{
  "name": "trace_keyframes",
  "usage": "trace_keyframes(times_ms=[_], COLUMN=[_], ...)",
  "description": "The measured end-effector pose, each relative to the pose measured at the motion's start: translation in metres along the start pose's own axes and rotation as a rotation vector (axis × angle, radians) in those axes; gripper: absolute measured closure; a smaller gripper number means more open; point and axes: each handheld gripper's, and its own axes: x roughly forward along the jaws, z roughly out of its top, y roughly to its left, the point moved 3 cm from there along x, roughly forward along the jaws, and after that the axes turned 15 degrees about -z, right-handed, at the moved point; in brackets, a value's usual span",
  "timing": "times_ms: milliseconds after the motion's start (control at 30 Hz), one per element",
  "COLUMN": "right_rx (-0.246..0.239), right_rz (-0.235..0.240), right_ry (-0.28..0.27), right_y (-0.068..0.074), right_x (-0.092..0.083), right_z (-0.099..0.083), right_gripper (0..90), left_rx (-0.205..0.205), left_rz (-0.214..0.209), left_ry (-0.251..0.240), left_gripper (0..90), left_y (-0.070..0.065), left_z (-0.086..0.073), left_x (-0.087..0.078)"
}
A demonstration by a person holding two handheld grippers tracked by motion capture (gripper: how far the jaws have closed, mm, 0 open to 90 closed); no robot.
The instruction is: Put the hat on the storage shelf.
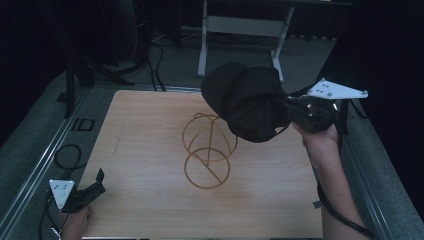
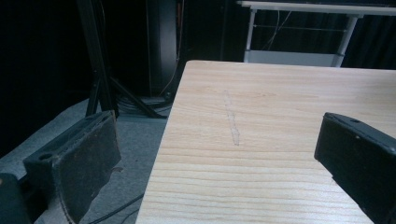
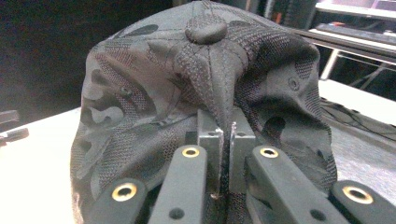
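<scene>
The right tool [image 1: 289, 111] is clamped on a black cap [image 1: 247, 102], its jaws pinched together on a fold of the fabric just below the crown button, as the right gripper view shows [image 3: 225, 140]; up close the cap [image 3: 205, 93] has a dark camouflage weave with small eyelets. In the high view the cap hangs in the air over the far right part of the wooden table [image 1: 140, 150], just above and to the right of a gold wire stand [image 1: 209, 150] made of rings and curved rods, whose round base ring lies flat on the table near the middle. Whether the cap touches the top of the stand cannot be told. The left tool [image 1: 97, 180] sits low at the near left corner of the table, its jaws spread wide with nothing between them; in the left gripper view [image 2: 215, 158] they frame bare wood and the table's left edge.
</scene>
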Motion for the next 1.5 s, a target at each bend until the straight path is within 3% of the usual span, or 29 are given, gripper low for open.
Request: trace_keyframes(times_ms=[200,733,1267,1500], right_rx=[-0.03,-0.066,-0.062,-0.059], right_rz=[0.054,0.153,0.18,0.169], right_ry=[0.003,0.024,0.104,0.14], right_y=[0.024,0.069,0.083,0.085], right_x=[0.011,0.03,0.052,0.061], right_z=[0.003,0.004,-0.027,-0.044], right_gripper=[87.5,87.4,87.3,87.1], left_rx=[0.0,-0.002,-0.004,-0.002], left_rz=[-0.001,-0.003,-0.004,-0.005], left_ry=[0.001,0.0,-0.003,-0.003], left_gripper=[0.6,0.6,0.6,0.6], left_y=[0.0,0.0,0.001,0.0], left_z=[0.0,0.0,0.0,0.0], left_x=[0.0,0.0,0.0,0.0])
